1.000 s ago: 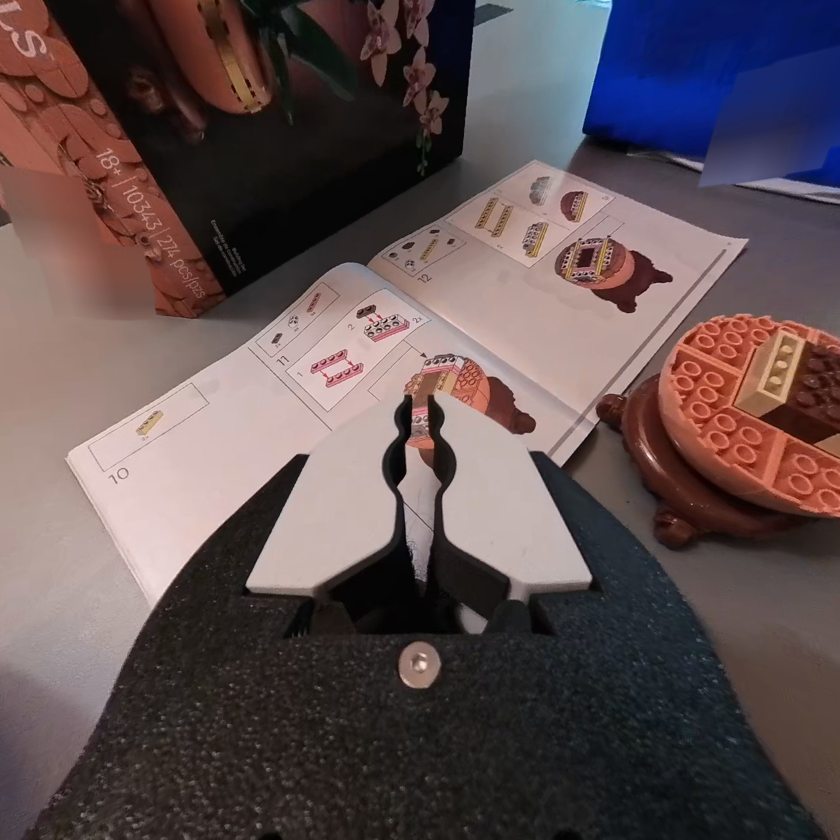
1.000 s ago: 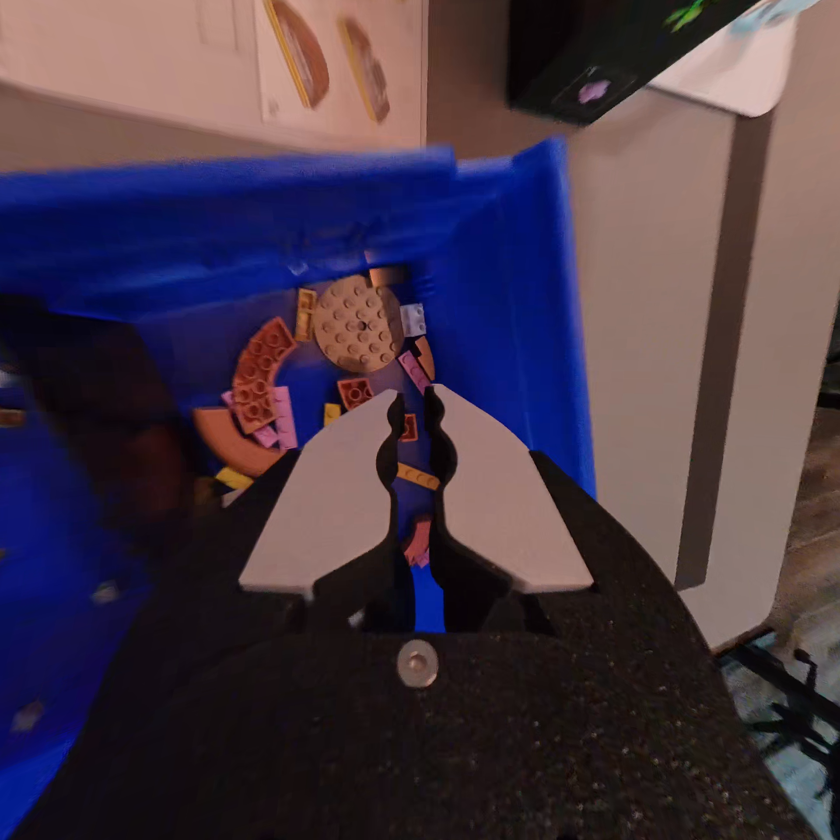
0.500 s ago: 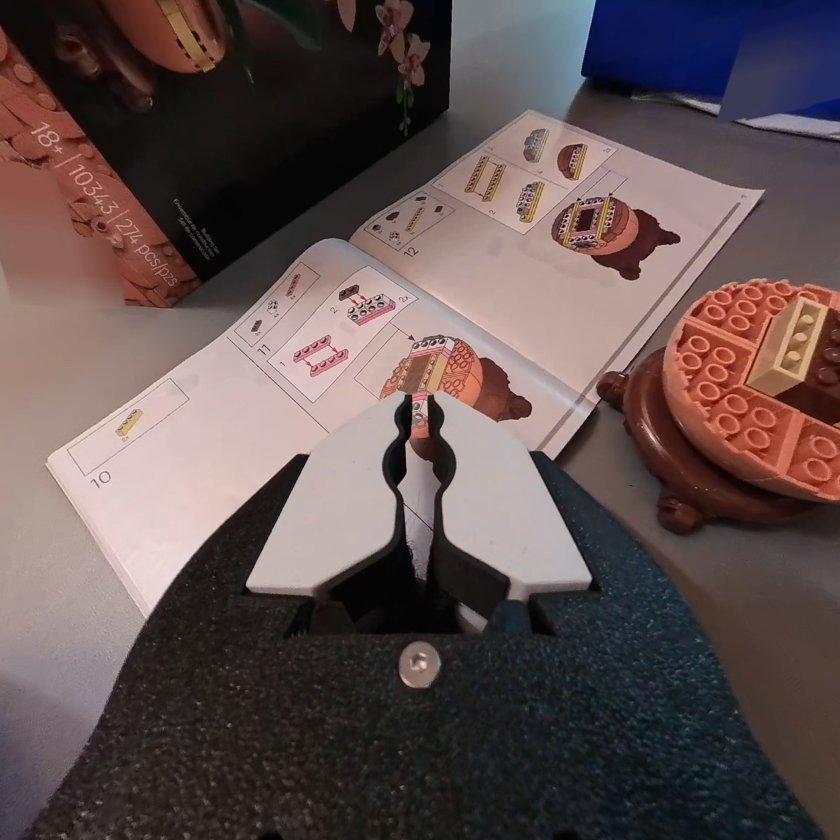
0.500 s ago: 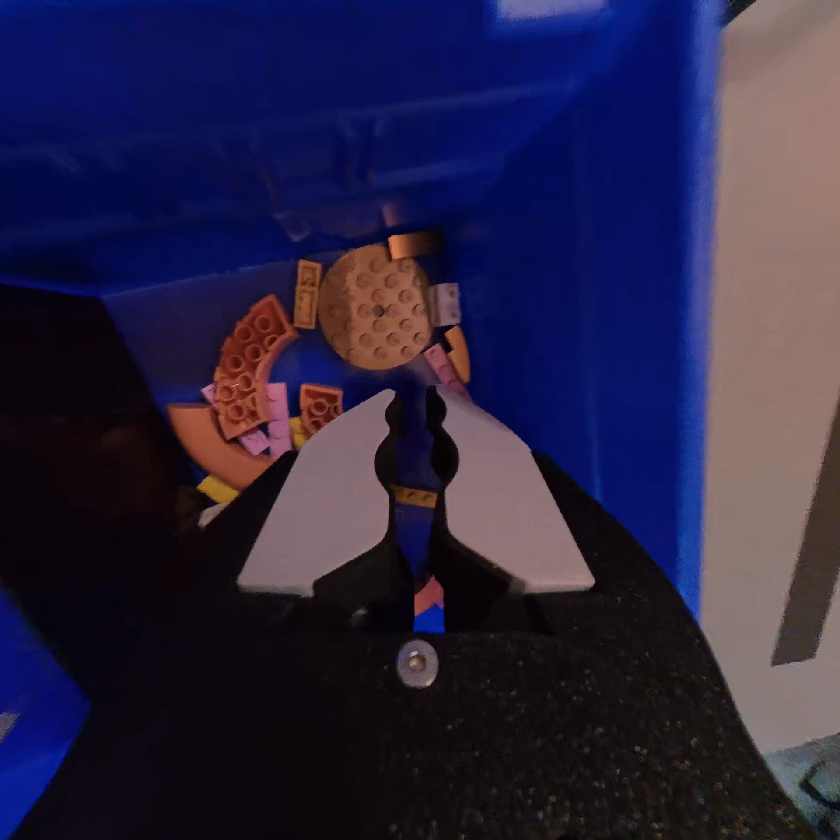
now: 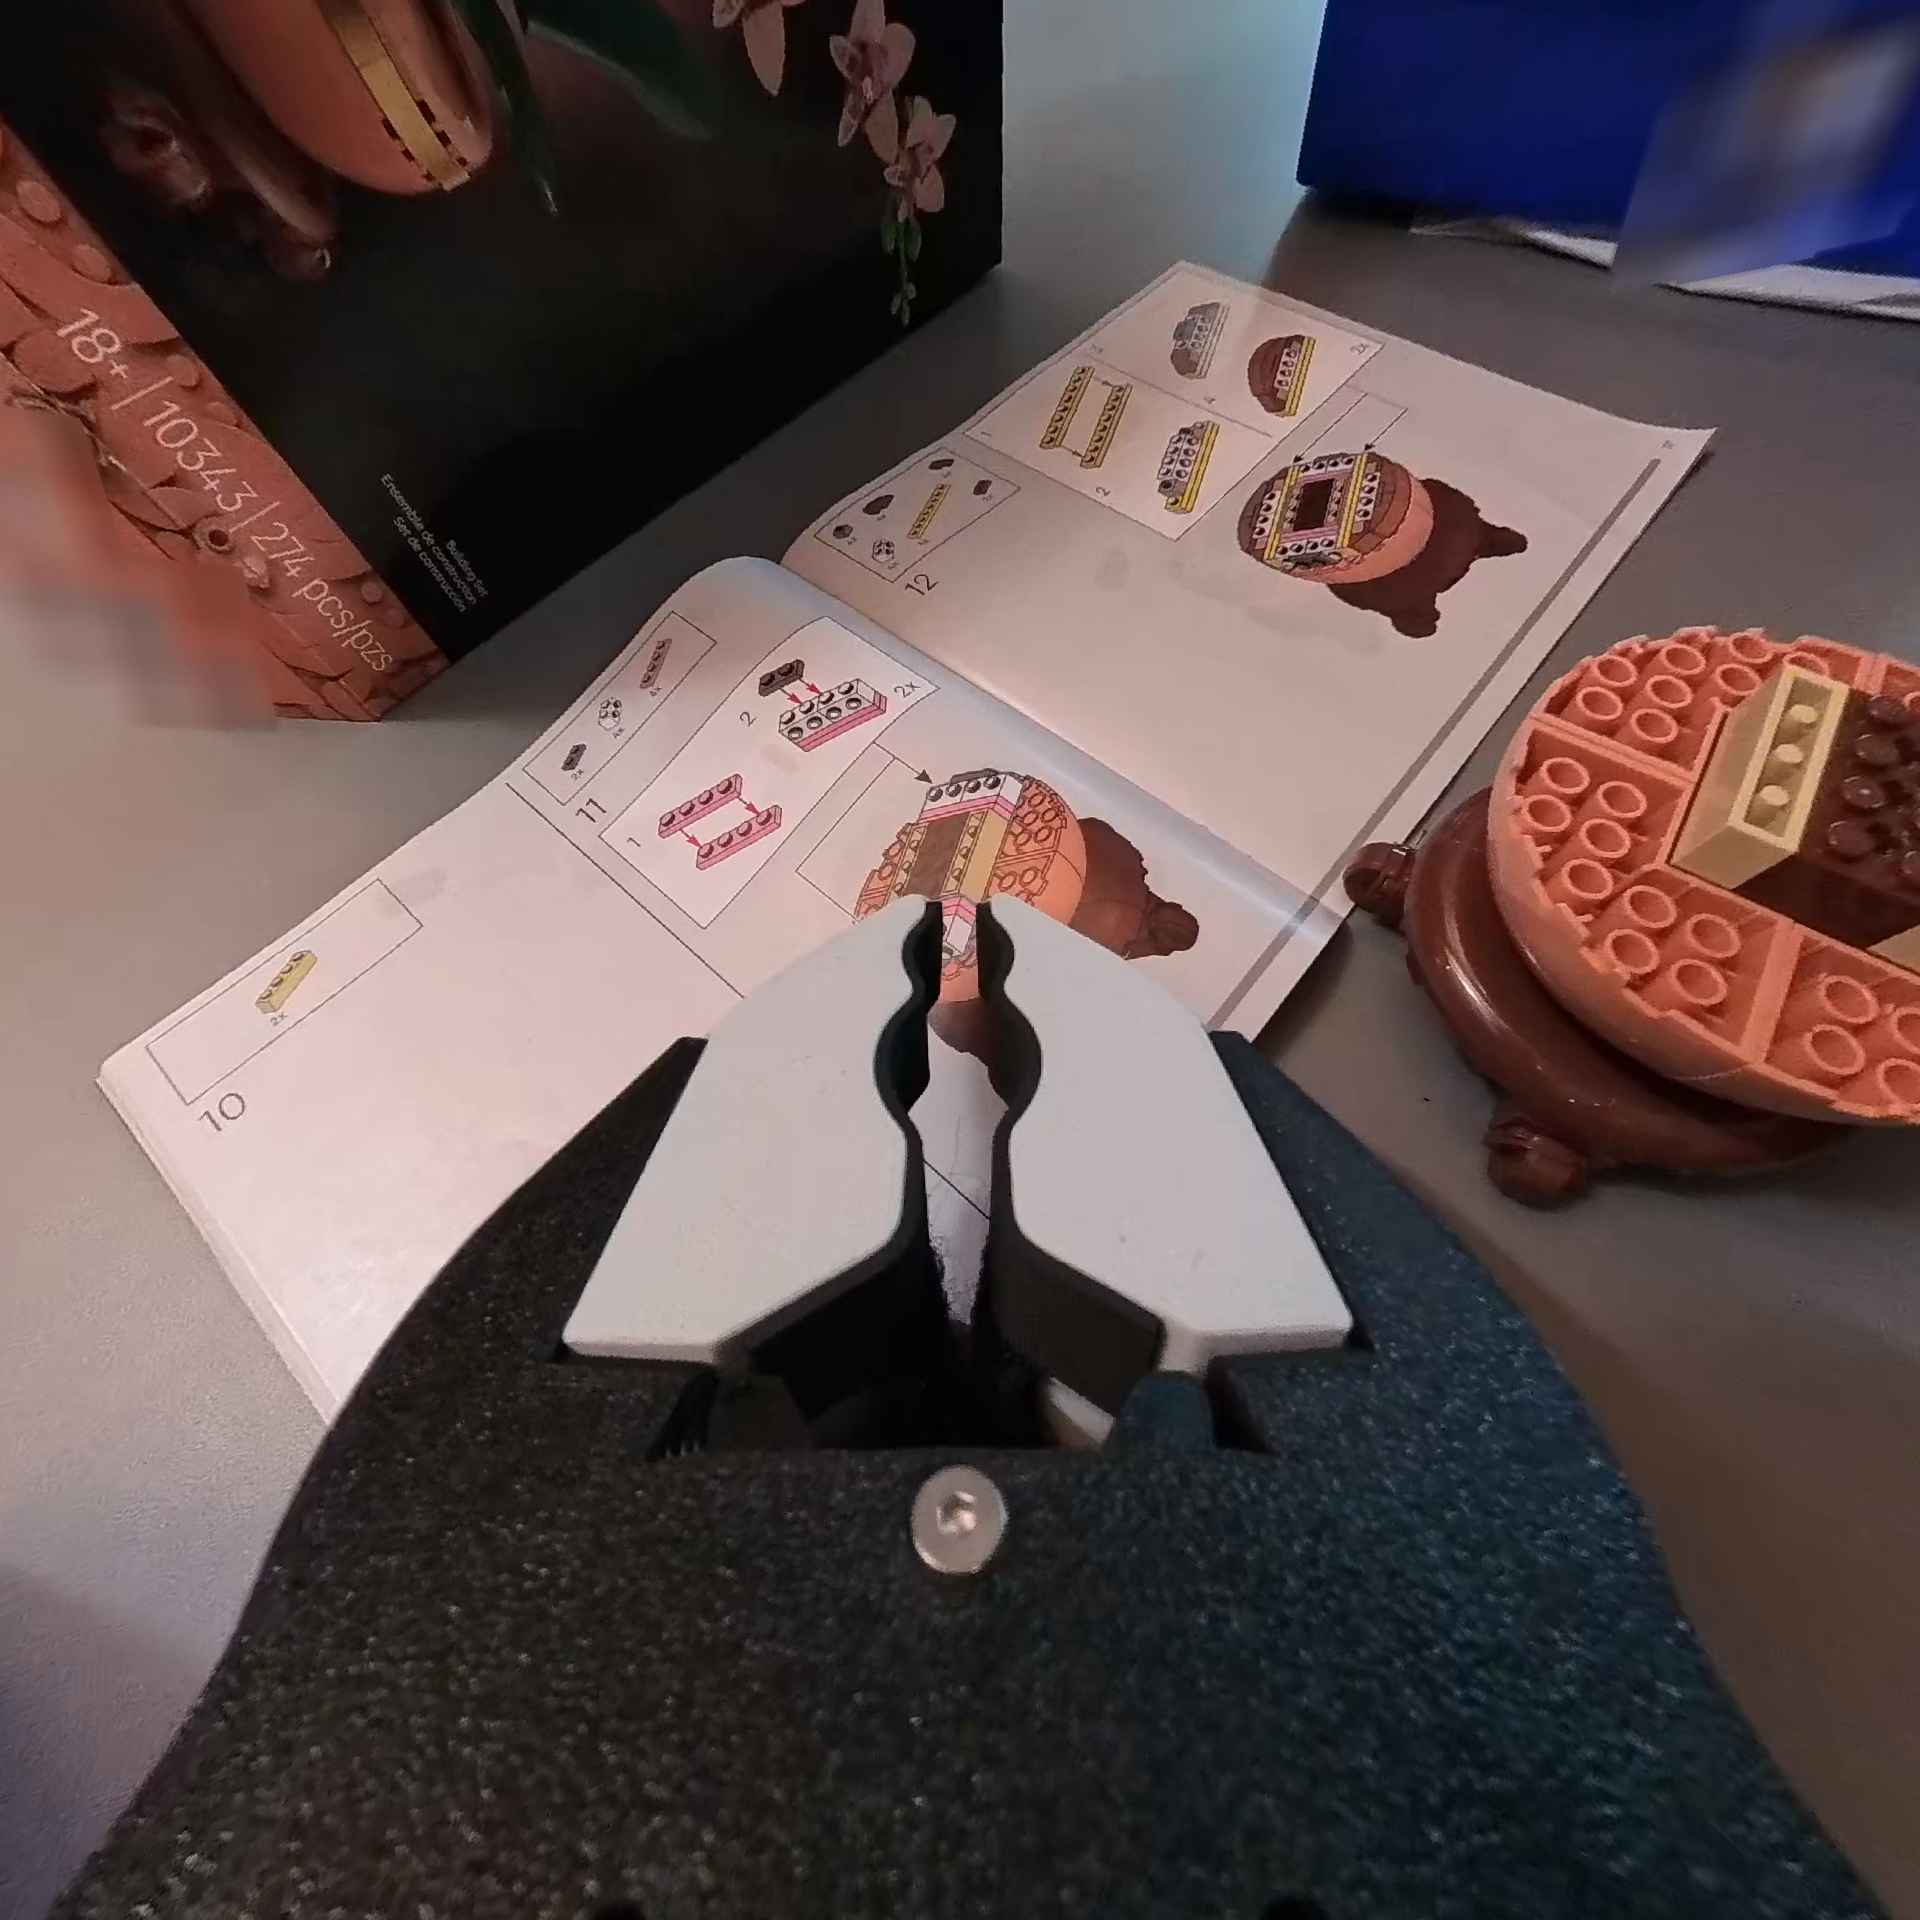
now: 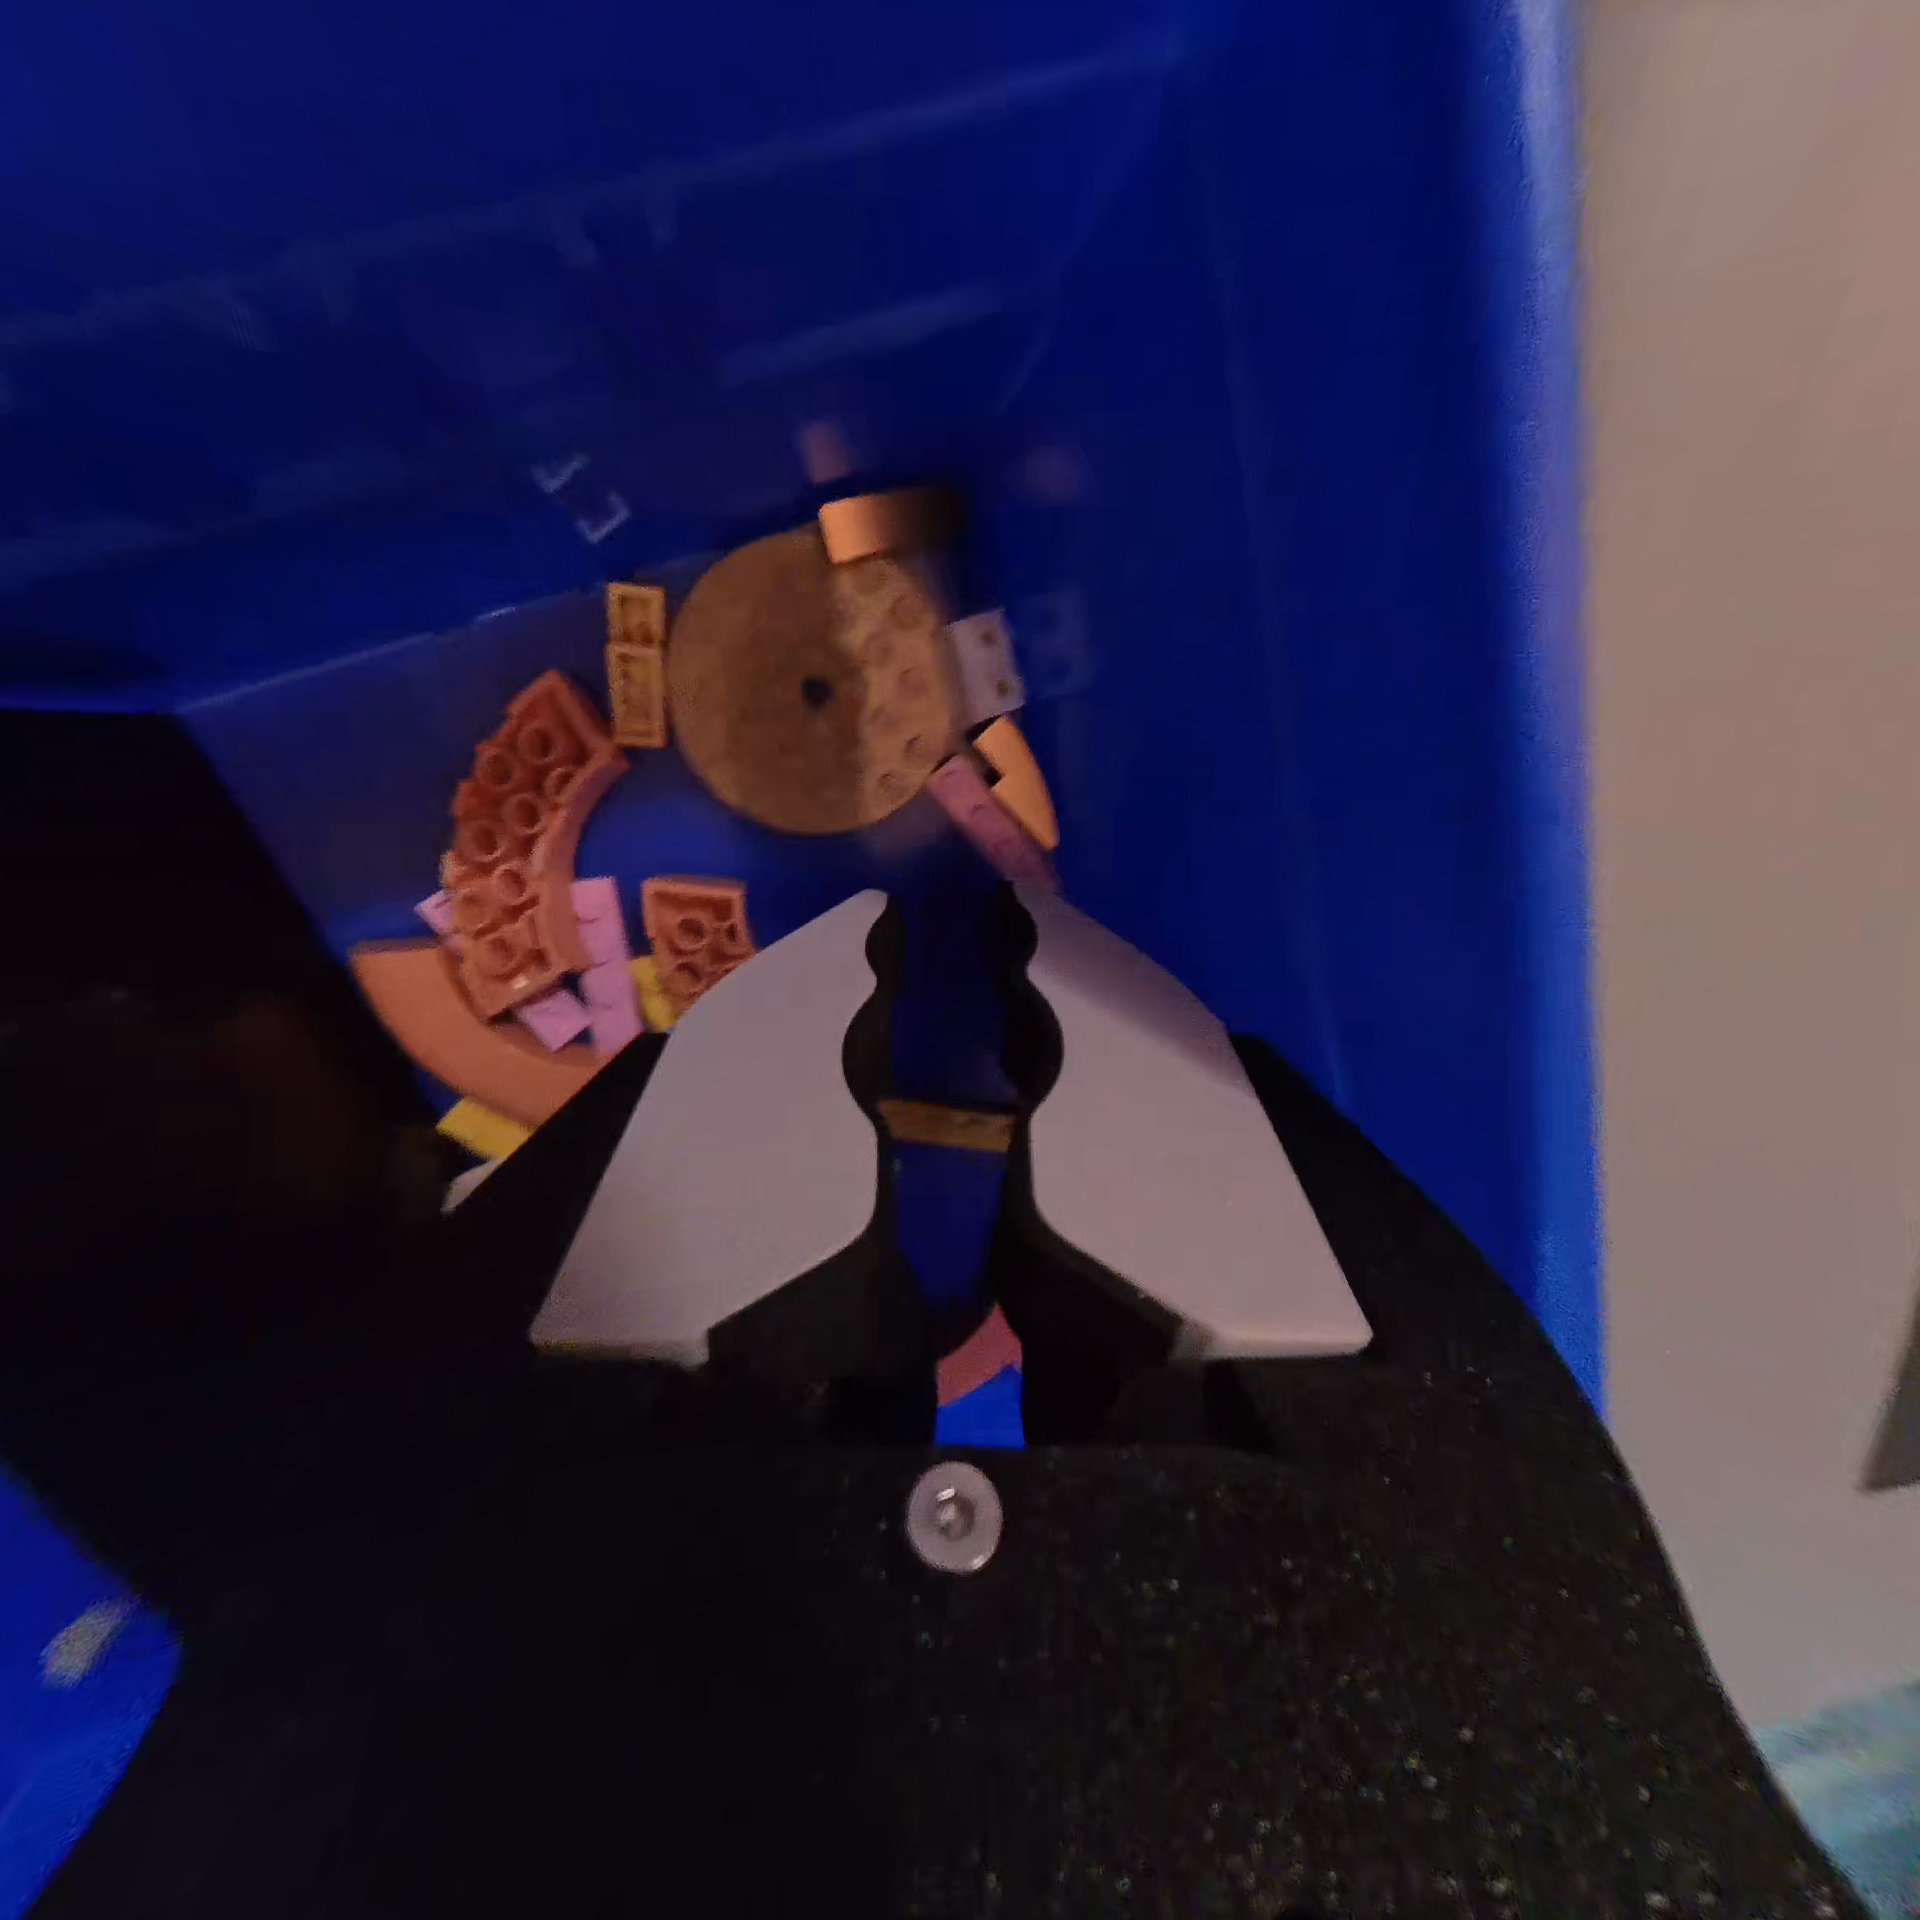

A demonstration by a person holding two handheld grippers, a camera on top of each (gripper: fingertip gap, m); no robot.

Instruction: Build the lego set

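The partly built pot (image 5: 1621,894) is a round terracotta studded disc on a dark brown base (image 5: 1455,997), with a tan brick (image 5: 1039,821) and brown bricks on top. It stands on the table to the right of my left gripper (image 5: 961,920), which hovers over the open instruction booklet (image 5: 1091,499), its fingers almost together and nothing in them. My right gripper (image 6: 954,902) is inside the blue bin (image 6: 1299,520), slightly open and empty, above loose pieces: a round tan plate (image 6: 769,707), a curved terracotta brick (image 6: 520,821), pink plates (image 6: 597,935). A yellow plate (image 6: 945,1127) shows through the finger gap.
The dark set box (image 5: 468,312) stands at the back left of the grey table (image 5: 1558,1455). The blue bin also shows in the left wrist view (image 5: 1507,94) at the back right. A pale wall or cabinet (image 6: 1766,623) lies just right of the bin. My hands' fingertips stand some 40 cm from each other. The tan brick (image 5: 1039,821) is about 4 cm from my left fingertips and 35 cm from my right. The left gripper is farther from the round tan plate (image 6: 769,707), some 35 cm, than the right, some 4 cm.
My right gripper has gone from above the bin's rim down towards the loose pieces, and its fingers have parted a little. My left gripper has shifted slightly over the booklet, still closed.
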